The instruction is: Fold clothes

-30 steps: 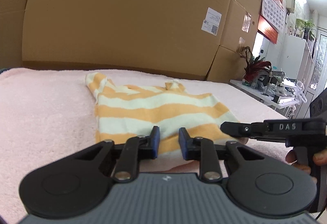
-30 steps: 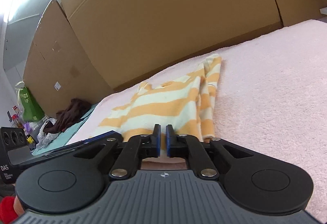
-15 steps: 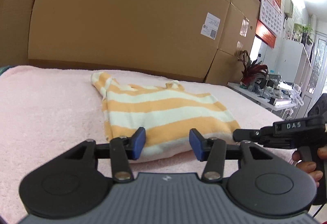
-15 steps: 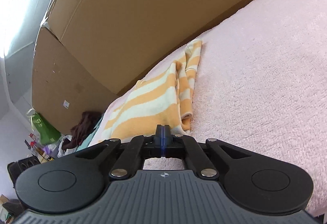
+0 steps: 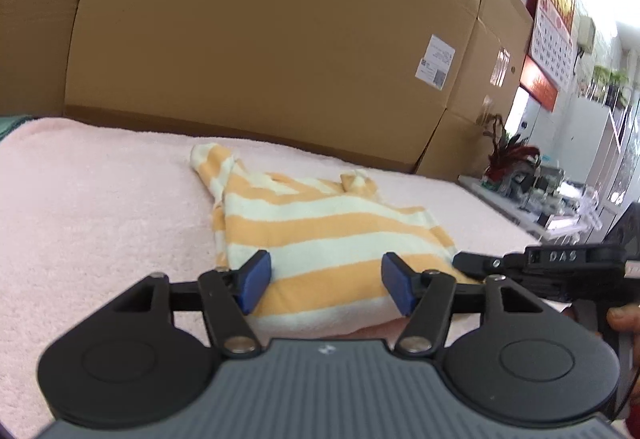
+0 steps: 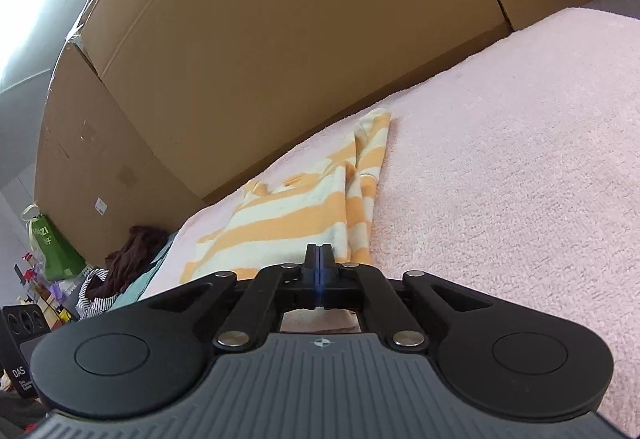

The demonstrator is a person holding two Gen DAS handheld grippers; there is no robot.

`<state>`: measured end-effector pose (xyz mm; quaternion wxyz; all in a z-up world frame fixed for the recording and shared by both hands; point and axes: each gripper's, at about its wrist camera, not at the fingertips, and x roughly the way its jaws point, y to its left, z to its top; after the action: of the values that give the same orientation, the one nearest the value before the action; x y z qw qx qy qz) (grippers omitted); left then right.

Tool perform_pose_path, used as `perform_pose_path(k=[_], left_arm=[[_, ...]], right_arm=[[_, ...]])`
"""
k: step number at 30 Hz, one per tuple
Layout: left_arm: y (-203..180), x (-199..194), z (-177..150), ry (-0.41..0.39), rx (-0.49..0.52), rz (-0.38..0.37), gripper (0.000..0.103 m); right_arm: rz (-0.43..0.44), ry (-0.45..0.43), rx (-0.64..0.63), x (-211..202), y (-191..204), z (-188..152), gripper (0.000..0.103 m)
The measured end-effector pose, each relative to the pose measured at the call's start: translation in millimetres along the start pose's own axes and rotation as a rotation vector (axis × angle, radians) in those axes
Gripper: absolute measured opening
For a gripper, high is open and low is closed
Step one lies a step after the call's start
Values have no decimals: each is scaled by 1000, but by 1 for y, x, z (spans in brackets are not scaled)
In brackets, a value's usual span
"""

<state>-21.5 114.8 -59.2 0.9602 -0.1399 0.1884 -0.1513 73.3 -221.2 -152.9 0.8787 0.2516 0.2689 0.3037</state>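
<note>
An orange and cream striped shirt [image 5: 320, 235] lies flat on the pink towel-covered surface [image 5: 100, 207], its sleeves folded in. My left gripper [image 5: 326, 283] is open wide just in front of the shirt's near hem, with its blue pads [image 5: 256, 279] apart and nothing between them. My right gripper [image 5: 460, 261] reaches in from the right, its tip over the shirt's near right corner. In the right wrist view the right gripper [image 6: 319, 253] is shut, its pads pressed together at the hem of the shirt [image 6: 288, 219]. No cloth shows between them.
Large cardboard boxes [image 5: 260, 39] stand along the far edge of the surface. A plant [image 5: 508, 155] and a cluttered side table [image 5: 540, 199] are at the right. Dark clothes [image 6: 132, 251] and a green bag [image 6: 52, 251] sit off the left end. A hand [image 5: 622, 319] holds the right gripper.
My left gripper has opened from a narrow gap to wide. My right gripper went from slightly open to shut. The shirt still lies flat.
</note>
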Motion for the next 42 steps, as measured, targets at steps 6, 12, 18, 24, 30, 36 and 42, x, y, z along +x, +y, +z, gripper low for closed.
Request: perform_pose_path(k=[6, 12, 18, 24, 30, 36, 42], left_arm=[[5, 38, 33, -2, -112, -16, 77], [24, 69, 23, 53, -189, 24, 78], [24, 69, 23, 53, -192, 3, 83], [31, 63, 24, 37, -223, -25, 84], [62, 66, 69, 40, -195, 39, 78], [110, 114, 98, 125, -194, 48, 76], [135, 149, 88, 172, -252, -16, 82]], right_arm=[[18, -10, 12, 15, 10, 19, 18], [-13, 33, 106, 56, -19, 23, 7], [-12, 27, 158, 54, -24, 21, 0], [17, 22, 213, 53, -32, 20, 0], [76, 24, 326, 52, -48, 19, 0], [79, 24, 331, 52, -47, 20, 0], [83, 25, 337, 52, -49, 21, 0]])
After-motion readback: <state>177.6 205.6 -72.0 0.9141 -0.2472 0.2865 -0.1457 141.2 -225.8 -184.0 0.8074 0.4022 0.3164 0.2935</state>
